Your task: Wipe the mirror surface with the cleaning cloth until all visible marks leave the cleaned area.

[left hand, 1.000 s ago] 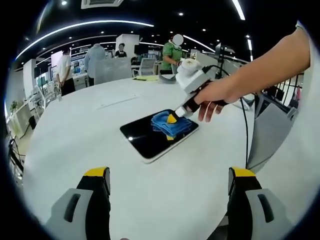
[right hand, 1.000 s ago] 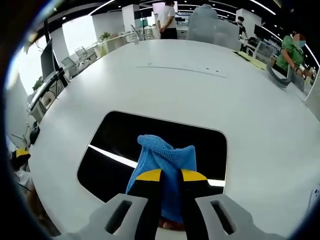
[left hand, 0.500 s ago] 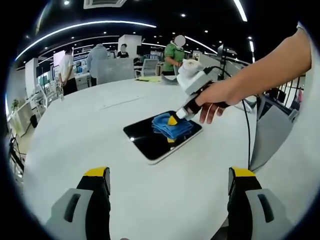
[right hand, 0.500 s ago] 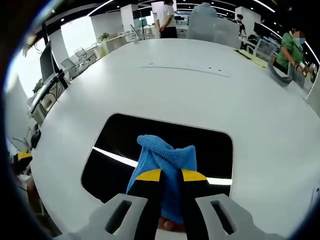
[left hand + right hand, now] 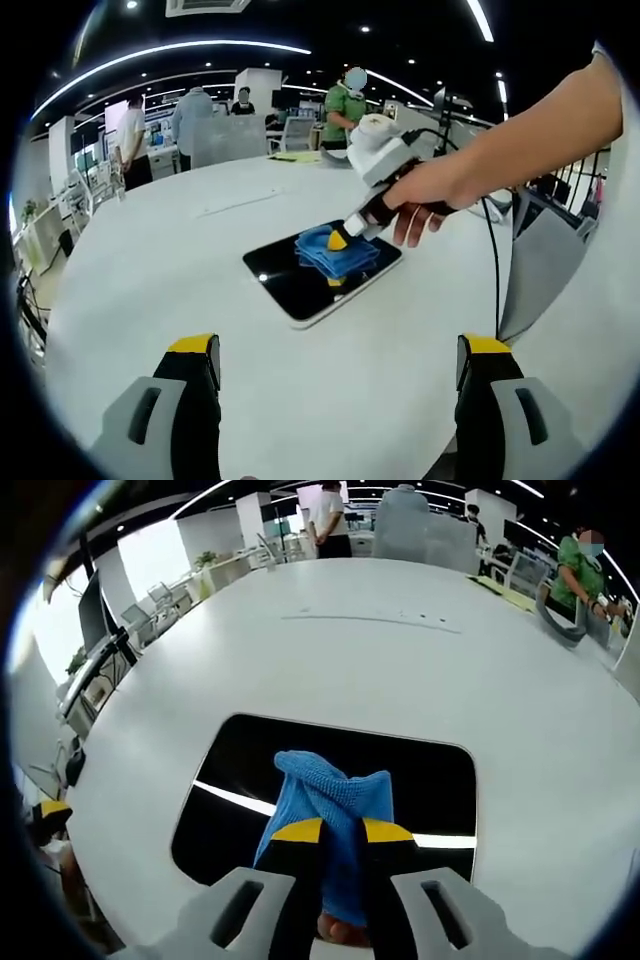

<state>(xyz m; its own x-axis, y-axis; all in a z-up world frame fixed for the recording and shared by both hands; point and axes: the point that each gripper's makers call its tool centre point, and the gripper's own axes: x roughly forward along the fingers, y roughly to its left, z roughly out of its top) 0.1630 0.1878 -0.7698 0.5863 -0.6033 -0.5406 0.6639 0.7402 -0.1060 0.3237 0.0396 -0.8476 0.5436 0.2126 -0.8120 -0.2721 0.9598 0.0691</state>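
- The blue cleaning cloth (image 5: 335,798) is a soft woven fabric with a fine, nubbly, matt weave, bunched into folds
- The dark rectangular mirror (image 5: 240,780) is smooth and highly glossy, throwing back a bright strip of ceiling light; its thin pale rim (image 5: 318,318) looks like plastic
- The large round white table (image 5: 400,670) has a smooth, satin surface with soft glare
- The right gripper (image 5: 341,832) has matt grey plastic jaws with yellow tips; the left gripper (image 5: 340,352) is made the same
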